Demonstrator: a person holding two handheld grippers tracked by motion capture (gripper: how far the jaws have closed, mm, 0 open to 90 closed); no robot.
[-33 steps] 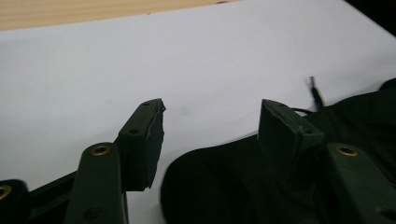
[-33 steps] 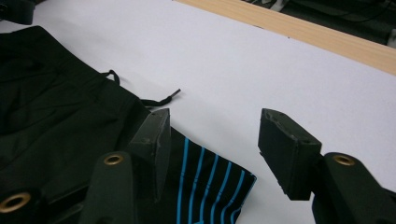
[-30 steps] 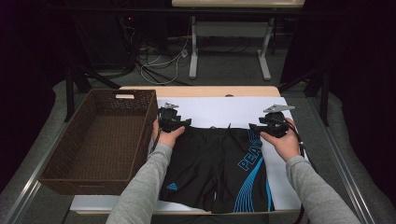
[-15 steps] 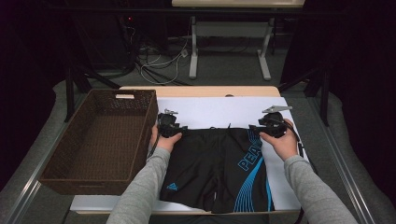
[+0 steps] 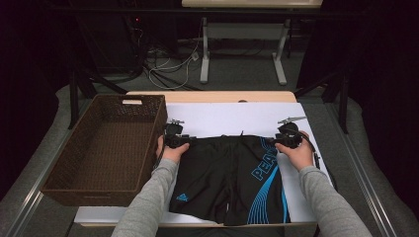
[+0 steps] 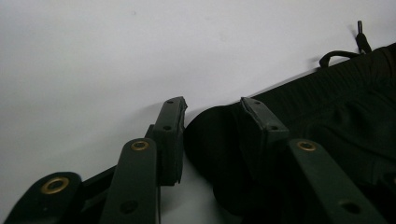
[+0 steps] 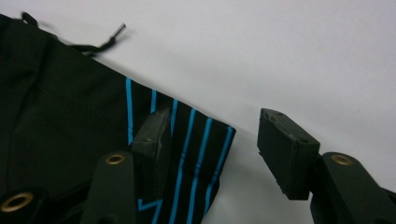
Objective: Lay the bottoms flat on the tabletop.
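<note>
The black swim shorts (image 5: 232,177) with blue stripes lay flat on the white sheet (image 5: 237,118), waistband toward the far edge, drawcord (image 6: 343,49) spilling onto the sheet, just right of the brown wicker basket (image 5: 106,143).

The left gripper (image 6: 212,109) had just been closing on the waistband's left corner: a bulge of black cloth sat between its jaws, one pad against it and the other not quite pressing, so it was not yet a firm grasp. The right gripper (image 7: 219,135) stood unclenched over the striped right corner (image 7: 205,140), one jaw on the fabric and the other out over bare sheet.

The step looked like taking both waistband corners for a fold or lift. To do it well, the right jaws probably needed to come down so the corner's edge sat deep between the pads, then close fully. Both grips should catch both layers of cloth, clear of the drawcord, and match in depth so the garment would rise evenly.
</note>
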